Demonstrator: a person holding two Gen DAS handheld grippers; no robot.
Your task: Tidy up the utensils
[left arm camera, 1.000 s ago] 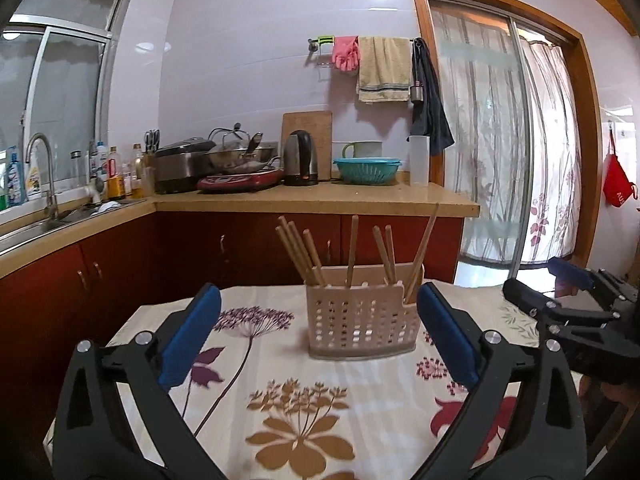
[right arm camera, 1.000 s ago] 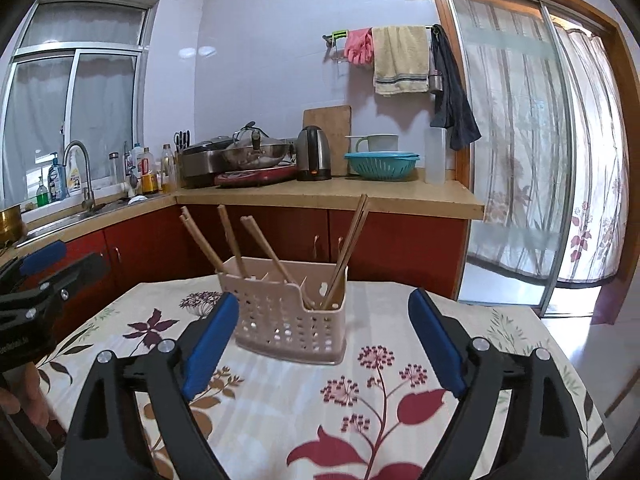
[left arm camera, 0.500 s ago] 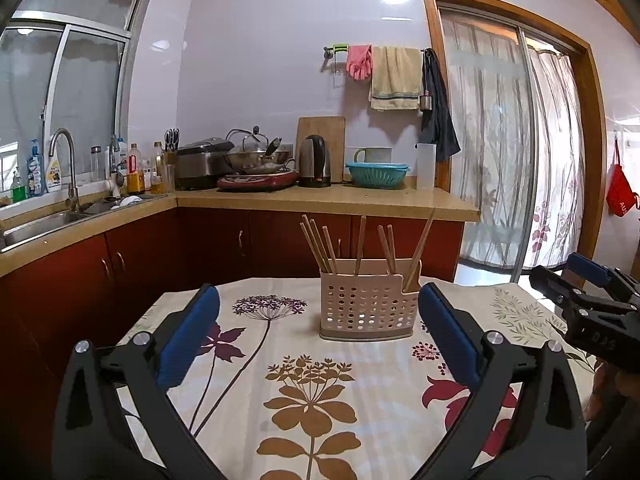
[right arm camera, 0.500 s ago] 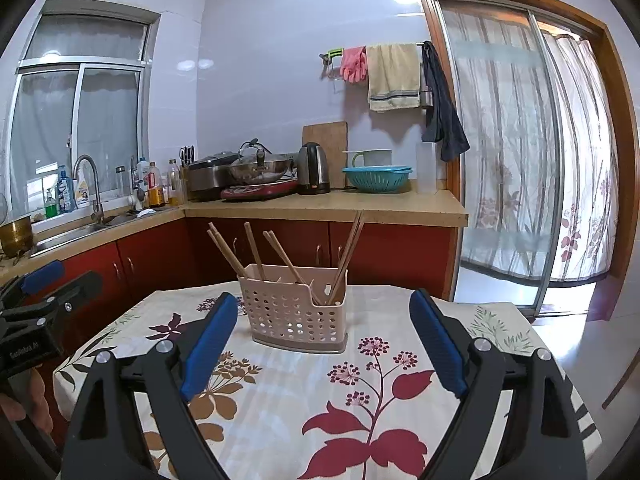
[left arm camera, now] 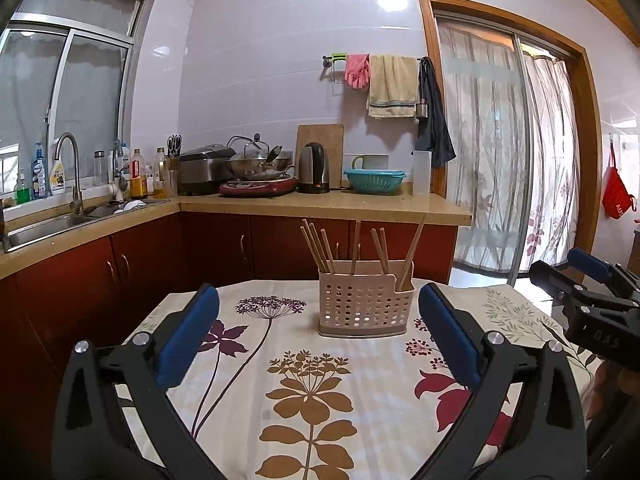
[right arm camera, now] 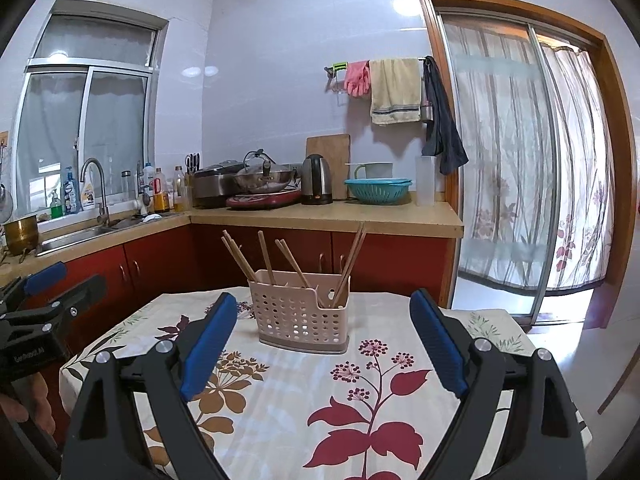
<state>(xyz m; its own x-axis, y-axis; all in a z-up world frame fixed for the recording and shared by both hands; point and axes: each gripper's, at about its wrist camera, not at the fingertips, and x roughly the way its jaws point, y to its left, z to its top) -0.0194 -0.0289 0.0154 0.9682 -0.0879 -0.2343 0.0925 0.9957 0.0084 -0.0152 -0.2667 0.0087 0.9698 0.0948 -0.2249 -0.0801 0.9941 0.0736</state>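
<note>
A beige perforated utensil holder [left arm camera: 365, 304] [right arm camera: 303, 312] stands upright on the far half of a table with a flowered cloth [left arm camera: 312, 396] [right arm camera: 320, 392]. Several wooden chopsticks [left arm camera: 354, 247] [right arm camera: 294, 264] lean in it, sticking out above its rim. My left gripper [left arm camera: 318, 312] is open, well short of the holder, with nothing between its blue pads. My right gripper [right arm camera: 320, 312] is also open and empty, back from the holder. Each gripper shows at the edge of the other's view: the right one [left arm camera: 580, 280], the left one [right arm camera: 48, 284].
Behind the table runs a counter [left arm camera: 320, 204] over red cabinets, with a kettle [left arm camera: 314, 168], a wok, a teal colander [left arm camera: 375, 180] and a sink [left arm camera: 48, 224] at left. A curtained sliding door [left arm camera: 512, 160] is at right. A hand [right arm camera: 28, 400] holds the left gripper.
Both grippers have drawn back from the holder and risen a little; the holder looks smaller and more tablecloth shows in front. Both jaws stay open and empty.
</note>
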